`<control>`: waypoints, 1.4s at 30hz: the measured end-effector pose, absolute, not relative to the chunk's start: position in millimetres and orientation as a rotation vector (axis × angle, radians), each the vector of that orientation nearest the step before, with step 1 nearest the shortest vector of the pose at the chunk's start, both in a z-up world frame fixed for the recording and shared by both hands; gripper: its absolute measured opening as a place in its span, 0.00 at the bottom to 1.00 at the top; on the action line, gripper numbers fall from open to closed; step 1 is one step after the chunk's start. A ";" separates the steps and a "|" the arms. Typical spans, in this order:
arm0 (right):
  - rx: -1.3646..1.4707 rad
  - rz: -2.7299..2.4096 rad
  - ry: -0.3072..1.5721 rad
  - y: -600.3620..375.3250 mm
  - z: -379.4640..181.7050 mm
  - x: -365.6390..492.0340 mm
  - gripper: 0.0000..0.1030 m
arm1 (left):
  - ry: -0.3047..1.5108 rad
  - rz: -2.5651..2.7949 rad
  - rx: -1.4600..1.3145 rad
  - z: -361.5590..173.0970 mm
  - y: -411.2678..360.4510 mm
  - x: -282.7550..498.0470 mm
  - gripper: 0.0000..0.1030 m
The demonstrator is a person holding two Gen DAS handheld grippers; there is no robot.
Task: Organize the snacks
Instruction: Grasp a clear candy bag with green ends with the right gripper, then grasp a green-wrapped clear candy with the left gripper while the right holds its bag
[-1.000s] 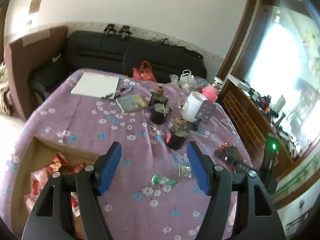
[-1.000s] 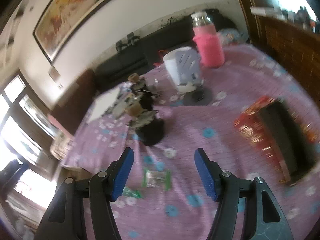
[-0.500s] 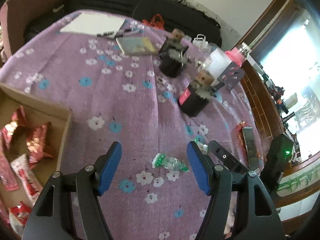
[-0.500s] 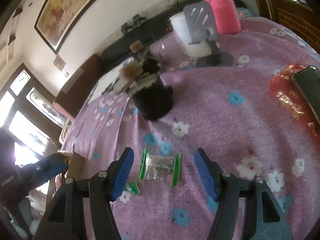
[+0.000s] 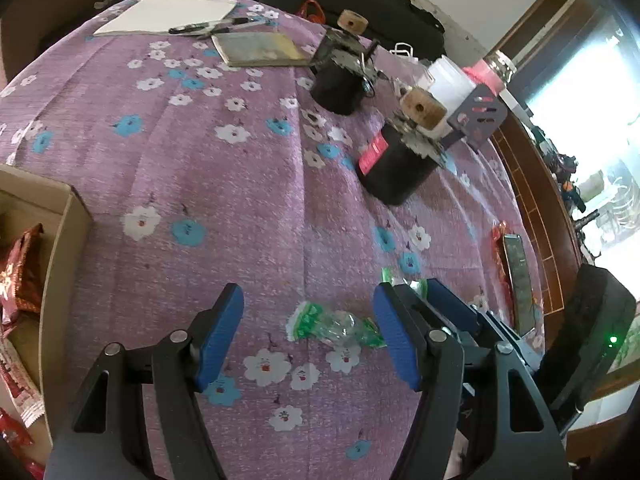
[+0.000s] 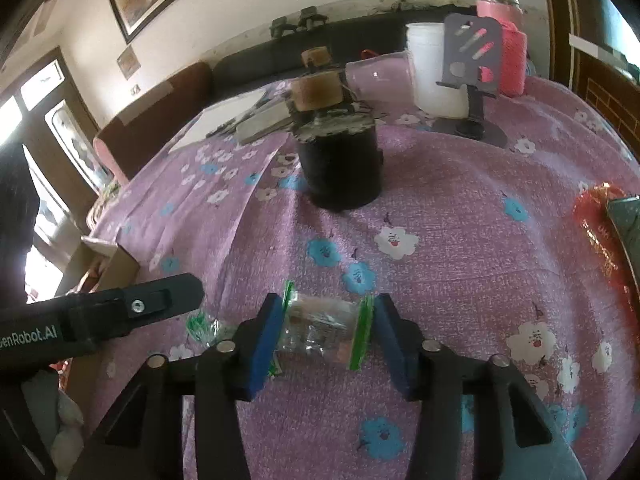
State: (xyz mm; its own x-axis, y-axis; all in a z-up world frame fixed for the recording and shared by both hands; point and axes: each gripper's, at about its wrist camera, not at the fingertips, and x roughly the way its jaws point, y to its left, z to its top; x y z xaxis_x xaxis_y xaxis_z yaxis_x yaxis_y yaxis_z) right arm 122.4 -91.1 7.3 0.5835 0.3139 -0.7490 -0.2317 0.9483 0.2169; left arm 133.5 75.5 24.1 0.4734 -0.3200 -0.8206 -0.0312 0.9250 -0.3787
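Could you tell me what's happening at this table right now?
A person with two handheld grippers is sorting snacks. The right gripper has just been closing around a clear green-edged snack packet on the purple floral tablecloth. The left gripper is open around a second packet. A cardboard box of red snacks waits beside them.

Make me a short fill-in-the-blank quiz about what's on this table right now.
1. The tablecloth is purple with a ____ pattern.
2. The right tongs straddle a clear snack packet with ____ ends.
3. Red wrappers lie inside a ____ box.

Answers: flower; green; cardboard
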 end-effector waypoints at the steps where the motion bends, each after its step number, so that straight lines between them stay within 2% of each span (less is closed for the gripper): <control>1: 0.090 0.317 0.892 -92.0 8.3 121.5 0.41 | 1.070 -0.183 -0.363 23.9 74.0 132.8 0.64; 3: 0.063 0.293 0.888 -91.4 10.4 120.7 0.37 | 1.067 -0.188 -0.357 24.3 72.2 132.0 0.64; 7: 0.028 0.207 0.896 -102.2 14.7 124.4 0.35 | 1.058 -0.191 -0.326 25.0 66.7 129.1 0.64; 8: 0.031 0.191 0.895 -106.6 15.8 124.2 0.32 | 1.058 -0.192 -0.315 24.4 64.4 128.2 0.64; 18: 0.076 0.170 0.904 -130.2 19.0 125.5 0.32 | 1.045 -0.179 -0.164 14.9 33.2 120.4 0.65; 22: 0.093 0.184 0.907 -131.8 16.5 126.5 0.38 | 1.035 -0.171 -0.105 12.8 24.1 117.1 0.64; 23: 0.105 0.189 0.913 -132.9 15.2 127.3 0.41 | 1.031 -0.171 -0.073 12.7 21.1 116.3 0.57; 25: 0.124 0.202 0.927 -134.4 12.0 128.5 0.42 | 1.012 -0.172 -0.029 13.5 18.0 113.5 0.35; 30: 0.099 0.209 0.930 -126.9 9.5 126.8 0.41 | 0.999 -0.177 -0.044 15.7 21.6 107.2 0.34; 34: 0.115 0.203 0.921 -128.2 13.4 125.3 0.32 | 0.995 -0.189 -0.072 20.9 23.5 101.7 0.33; 36: 0.134 0.202 0.899 -131.9 19.0 123.4 0.25 | 0.993 -0.194 -0.079 23.4 22.4 98.7 0.33; 37: 0.142 0.200 0.889 -133.4 21.3 123.1 0.16 | 0.993 -0.200 -0.084 24.9 21.9 97.1 0.33; 39: 0.160 0.194 0.875 -138.0 25.6 122.4 0.10 | 0.992 -0.207 -0.085 26.6 19.9 94.6 0.33; 42: 0.206 0.192 0.876 -148.3 25.5 125.2 0.12 | 0.991 -0.212 -0.094 28.3 19.4 91.6 0.33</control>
State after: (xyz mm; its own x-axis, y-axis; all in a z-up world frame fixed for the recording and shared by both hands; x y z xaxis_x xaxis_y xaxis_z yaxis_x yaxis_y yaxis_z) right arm 125.2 -148.3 25.5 0.6257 0.2500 -0.7389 -0.0821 0.9631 0.2564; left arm 91.6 19.4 28.3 0.5291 -0.2201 -0.8195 0.1349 0.9753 -0.1749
